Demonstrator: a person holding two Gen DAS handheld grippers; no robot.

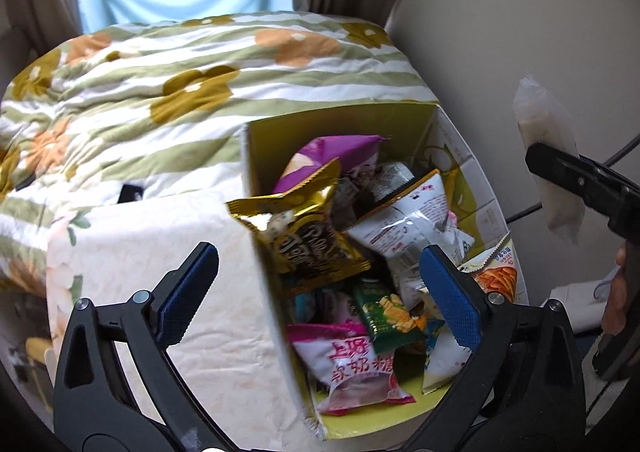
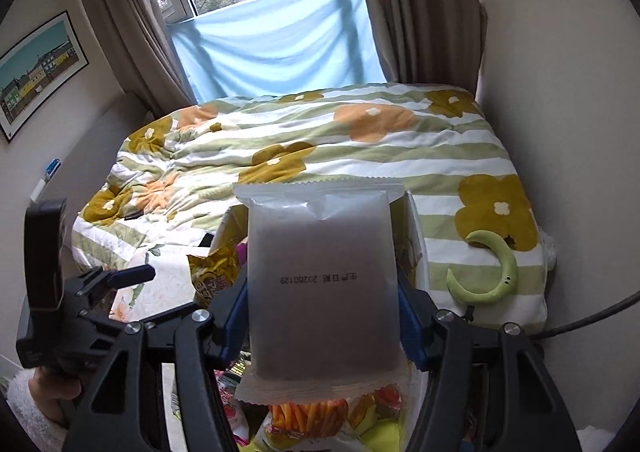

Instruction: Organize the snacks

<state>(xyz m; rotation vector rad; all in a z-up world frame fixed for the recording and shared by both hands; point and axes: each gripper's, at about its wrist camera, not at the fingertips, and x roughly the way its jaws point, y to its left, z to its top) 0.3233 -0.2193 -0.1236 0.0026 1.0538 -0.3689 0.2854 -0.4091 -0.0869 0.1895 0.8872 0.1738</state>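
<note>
Snacks [image 1: 360, 252] lay heaped in an open cardboard box [image 1: 472, 171] that sat on the bed [image 2: 400, 155], beside a pale floral cloth [image 1: 160, 272]. On top were a gold packet [image 1: 304, 228], a purple bag [image 1: 332, 155], a white pouch [image 1: 416, 219], a green pack [image 1: 388, 316] and a pink sweet bag [image 1: 352, 364], all loose and overlapping.

The right tool [image 2: 322, 316] was clenched on a frosted translucent packet [image 2: 320, 284], pinching it by its side edges and holding it upright above the box, clear of the pile. The left tool [image 1: 316, 292] was released, its blue pads [image 1: 448, 292] spread wide over the near end of the box and touching nothing that could be seen.

The hold on the frosted packet looked the weak spot: the film is smooth and was gripped only at the edges, so a quick swing or a slackened squeeze could probably let it slide out and drop among the others. The gold packet leaned over the box wall and seemed likely to tip out onto the cloth if brushed. The left tool, coming down into such a tangle, might catch two wrappers at once or crush a puffed bag. A green crescent toy [image 2: 488, 272] lay on the bed near the right side, well apart from the box.
</note>
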